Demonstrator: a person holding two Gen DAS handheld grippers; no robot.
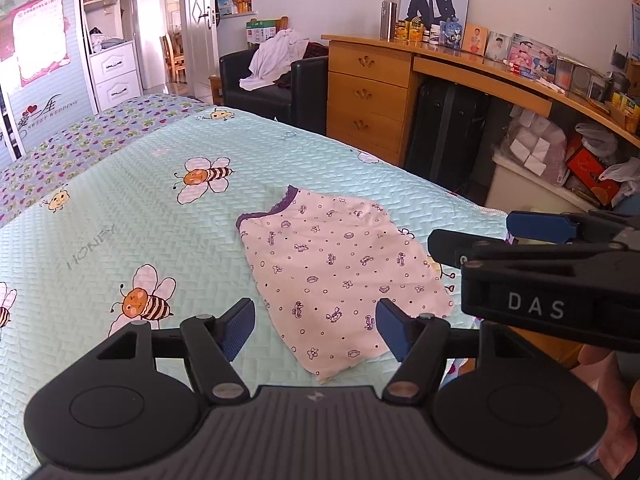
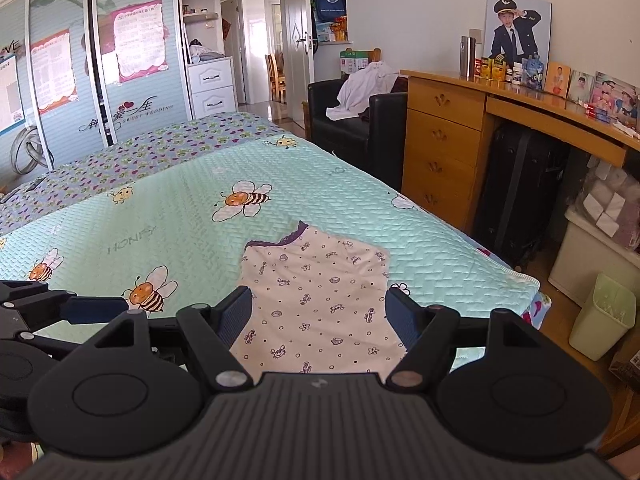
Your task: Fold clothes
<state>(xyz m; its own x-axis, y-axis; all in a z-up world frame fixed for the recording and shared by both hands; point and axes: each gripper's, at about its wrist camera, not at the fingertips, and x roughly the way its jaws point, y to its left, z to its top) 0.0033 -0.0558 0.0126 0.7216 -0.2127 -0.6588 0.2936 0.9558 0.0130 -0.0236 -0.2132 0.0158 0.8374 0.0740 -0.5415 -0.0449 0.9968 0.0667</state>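
Meanwhile, bedroom | printed garment [image 1: 340,276] lies flat, compact, on bed [image 1: 120,220] | left hand-held gripper [image 1: 316,330] and right hand-held gripper [image 2: 320,320] hover, jaws apart, empty | folded already or awaiting folds: unclear.

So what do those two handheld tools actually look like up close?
Both match: the left tool and right tool are matte black plastic with ribbed bodies, round discs on either side, silver rivets, and two blue, textured fingers. Seen from the side, the right one carries white "DAS" lettering.
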